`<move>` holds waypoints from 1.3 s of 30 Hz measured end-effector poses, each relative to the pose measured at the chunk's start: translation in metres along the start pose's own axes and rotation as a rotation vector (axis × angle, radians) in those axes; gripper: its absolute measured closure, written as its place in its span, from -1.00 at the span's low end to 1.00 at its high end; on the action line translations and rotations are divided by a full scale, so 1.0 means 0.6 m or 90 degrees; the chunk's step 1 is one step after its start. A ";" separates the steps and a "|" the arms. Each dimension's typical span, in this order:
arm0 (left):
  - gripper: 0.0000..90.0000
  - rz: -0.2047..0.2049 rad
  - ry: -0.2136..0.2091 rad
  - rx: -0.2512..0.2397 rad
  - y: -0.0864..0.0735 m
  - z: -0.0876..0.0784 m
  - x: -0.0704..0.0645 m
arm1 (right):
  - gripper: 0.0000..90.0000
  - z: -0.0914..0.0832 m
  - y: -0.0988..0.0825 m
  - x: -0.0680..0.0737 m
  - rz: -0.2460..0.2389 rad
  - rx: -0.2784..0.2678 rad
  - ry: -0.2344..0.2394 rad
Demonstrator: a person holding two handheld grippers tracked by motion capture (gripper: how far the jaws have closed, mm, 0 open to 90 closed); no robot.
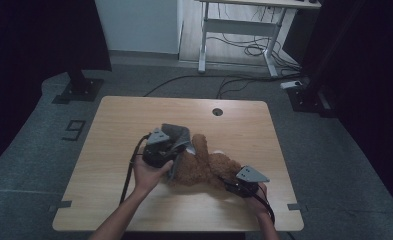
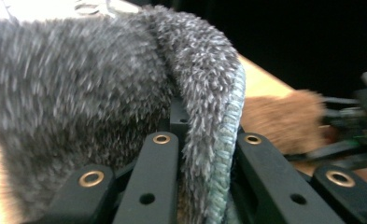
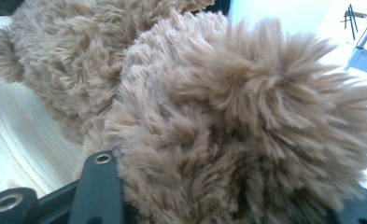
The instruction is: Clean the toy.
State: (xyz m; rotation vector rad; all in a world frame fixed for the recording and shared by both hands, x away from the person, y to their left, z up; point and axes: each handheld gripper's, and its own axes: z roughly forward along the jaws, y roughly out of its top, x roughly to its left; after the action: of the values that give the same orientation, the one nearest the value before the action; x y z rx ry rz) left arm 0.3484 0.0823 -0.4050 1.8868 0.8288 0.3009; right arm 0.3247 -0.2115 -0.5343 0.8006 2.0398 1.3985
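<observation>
Item one: my left gripper (image 1: 176, 150) is pinching the grey fleece cloth (image 1: 176, 134) tight at mid-table (image 1: 109, 150). Item two: my right gripper (image 1: 229, 184) is clamping the brown teddy bear (image 1: 204, 167), lying just right of the cloth, near edge.

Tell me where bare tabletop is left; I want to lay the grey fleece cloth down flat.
Bare wood lies along the far edge of the light wooden table and its left side. The middle is crowded by the brown plush bear and both hands.
</observation>
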 end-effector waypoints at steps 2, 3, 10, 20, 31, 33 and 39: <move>0.84 0.014 -0.025 0.004 0.013 0.020 -0.028 | 0.03 0.001 0.000 -0.001 0.001 -0.001 0.000; 0.83 0.014 -0.025 0.004 0.013 0.020 -0.028 | 0.03 0.001 0.000 -0.001 0.001 -0.001 0.000; 0.83 0.027 -0.095 0.065 0.020 0.122 -0.091 | 0.03 0.001 0.000 -0.002 -0.001 -0.002 0.001; 0.83 -0.037 -0.155 0.102 0.001 0.175 -0.084 | 0.02 0.002 -0.002 -0.003 0.000 -0.002 -0.001; 0.83 -0.022 -0.145 0.126 -0.001 0.190 -0.095 | 0.02 0.002 -0.003 -0.001 0.004 0.000 -0.002; 0.83 -0.040 -0.145 0.122 -0.003 0.187 -0.084 | 0.02 0.002 -0.003 -0.001 0.002 0.000 -0.003; 0.83 -0.043 -0.082 0.118 -0.007 0.165 -0.050 | 0.02 0.002 -0.003 0.000 0.002 0.001 -0.004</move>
State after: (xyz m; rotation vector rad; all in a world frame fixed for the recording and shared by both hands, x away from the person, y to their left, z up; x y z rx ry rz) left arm 0.3784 -0.0061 -0.4494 2.0216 0.8543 0.0610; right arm 0.3251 -0.2113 -0.5361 0.8090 2.0359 1.3939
